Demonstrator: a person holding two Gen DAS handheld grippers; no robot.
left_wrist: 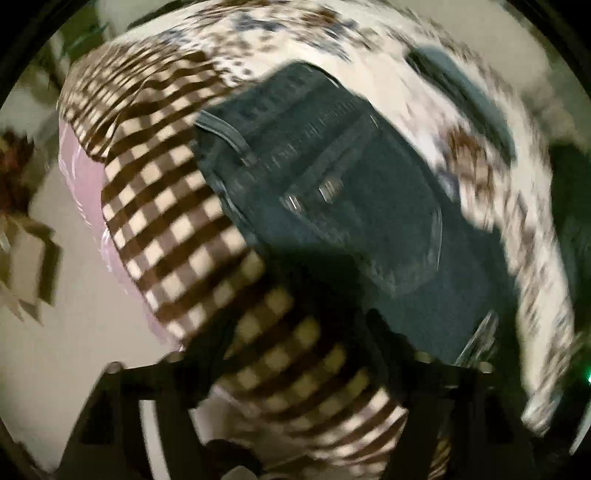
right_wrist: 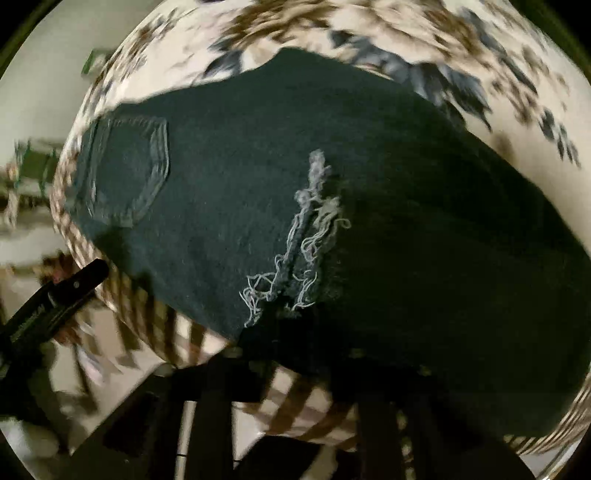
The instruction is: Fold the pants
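Dark denim pants [right_wrist: 258, 192] lying across a bed, over a brown checked blanket [left_wrist: 173, 221] and a blotched white cover [right_wrist: 369, 29]. Back pocket [right_wrist: 129, 166] showing at nine o'clock, frayed hem [right_wrist: 306, 240] at centre. Left gripper [left_wrist: 295, 369] and right gripper [right_wrist: 295, 354] hovering at six o'clock; grip impossible to tell through blur and shadow.

We see a bed covered by a cream spread with brown and blue-grey floral blotches [left_wrist: 280, 40], and at its near edge a brown-and-cream checked band [left_wrist: 166, 206]. Under that, a pink sheet [left_wrist: 86, 184] shows at the side. Beyond the bed lies a pale floor [left_wrist: 74, 332], with blurred brown and tan shapes [left_wrist: 22, 229] at the left. The light is dim, and dark shadows fall across the checked cloth.
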